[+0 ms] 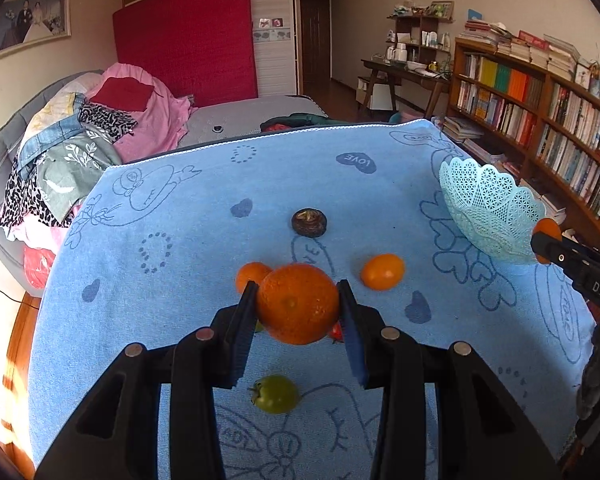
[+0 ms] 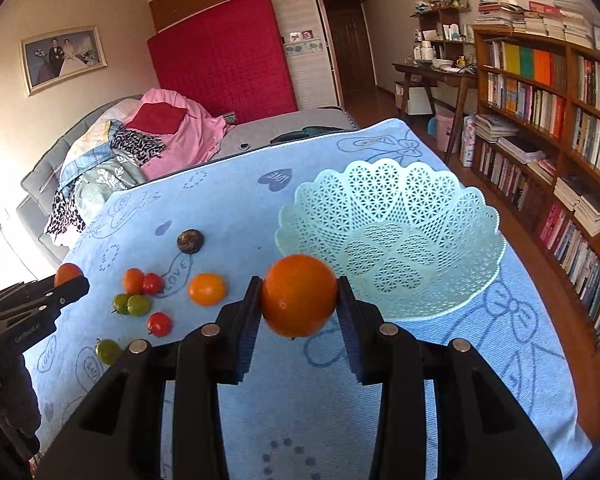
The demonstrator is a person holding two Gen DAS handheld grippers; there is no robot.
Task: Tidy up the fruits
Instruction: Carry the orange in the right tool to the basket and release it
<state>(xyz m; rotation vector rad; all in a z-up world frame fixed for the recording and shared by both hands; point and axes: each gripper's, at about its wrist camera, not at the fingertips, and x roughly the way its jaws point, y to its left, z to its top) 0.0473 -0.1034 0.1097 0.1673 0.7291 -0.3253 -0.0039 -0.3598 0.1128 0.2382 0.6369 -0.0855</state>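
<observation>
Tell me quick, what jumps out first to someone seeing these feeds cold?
Each gripper grips an orange: the left gripper holds one orange above the blue cloth, and the right gripper holds another orange just in front of the empty mint lattice basket. Left of that basket, small tomatoes and a dark fruit lie loose on the cloth.
</observation>
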